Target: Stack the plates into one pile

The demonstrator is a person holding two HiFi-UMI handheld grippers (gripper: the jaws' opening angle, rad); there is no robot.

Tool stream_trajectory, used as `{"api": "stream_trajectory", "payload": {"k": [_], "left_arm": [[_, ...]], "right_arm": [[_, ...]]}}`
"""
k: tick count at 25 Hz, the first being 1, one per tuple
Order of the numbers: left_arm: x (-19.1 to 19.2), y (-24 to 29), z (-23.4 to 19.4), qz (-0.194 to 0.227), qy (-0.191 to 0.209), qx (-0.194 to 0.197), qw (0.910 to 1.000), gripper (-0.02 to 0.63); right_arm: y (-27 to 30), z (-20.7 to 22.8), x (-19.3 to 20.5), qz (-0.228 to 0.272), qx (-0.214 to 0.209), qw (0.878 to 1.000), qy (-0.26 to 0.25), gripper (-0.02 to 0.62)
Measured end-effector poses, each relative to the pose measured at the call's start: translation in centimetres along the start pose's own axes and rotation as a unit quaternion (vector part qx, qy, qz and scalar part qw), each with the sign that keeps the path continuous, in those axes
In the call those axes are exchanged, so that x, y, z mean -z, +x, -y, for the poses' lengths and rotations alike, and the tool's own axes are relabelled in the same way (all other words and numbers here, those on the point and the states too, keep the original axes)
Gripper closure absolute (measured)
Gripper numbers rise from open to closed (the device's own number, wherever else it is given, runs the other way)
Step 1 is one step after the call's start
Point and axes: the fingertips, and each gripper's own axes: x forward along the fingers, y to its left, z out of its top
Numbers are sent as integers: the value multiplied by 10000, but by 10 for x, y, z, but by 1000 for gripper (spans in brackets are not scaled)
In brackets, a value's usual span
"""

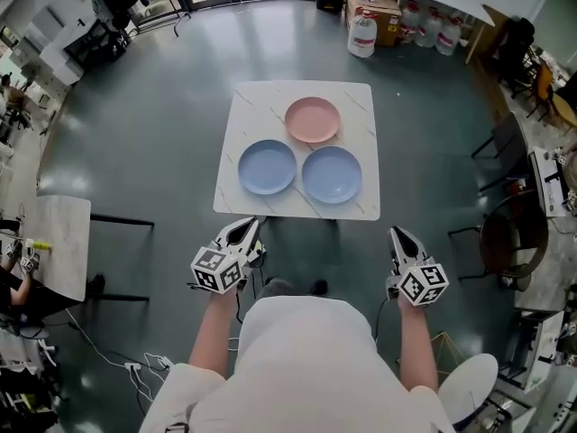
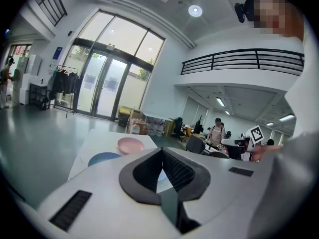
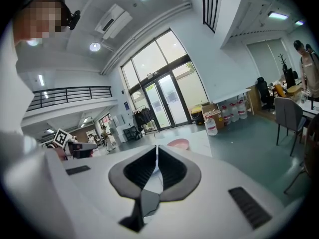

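Three plates lie on a white marbled table (image 1: 248, 106): a pink plate (image 1: 313, 120) at the far middle, a blue plate (image 1: 267, 167) at the near left and a second blue plate (image 1: 332, 174) at the near right. My left gripper (image 1: 251, 223) hangs just short of the table's near edge, shut and empty. My right gripper (image 1: 398, 234) hovers off the near right corner, also shut with nothing in it. In the left gripper view the pink plate (image 2: 130, 144) and the left blue plate (image 2: 102, 159) show beyond the closed jaws. The right gripper view shows the pink plate (image 3: 178, 144).
A grey floor surrounds the table. Water jugs (image 1: 362, 36) and cardboard boxes (image 1: 374, 3) stand at the back. Chairs (image 1: 500, 147) and a round table (image 1: 516, 242) are at the right, another white table (image 1: 63, 242) at the left.
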Motion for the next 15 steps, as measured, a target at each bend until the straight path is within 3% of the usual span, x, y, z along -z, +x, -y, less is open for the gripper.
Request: {"api": "stream_trajectory", "payload": {"k": [9, 15], "left_arm": [[6, 18, 19, -29, -17, -60, 10000, 593], [6, 27, 4, -149, -38, -105, 9998, 594]], "right_arm": [[3, 21, 8, -171, -64, 9998, 63, 565], [22, 13, 7, -221, -157, 9996, 46, 565]]}}
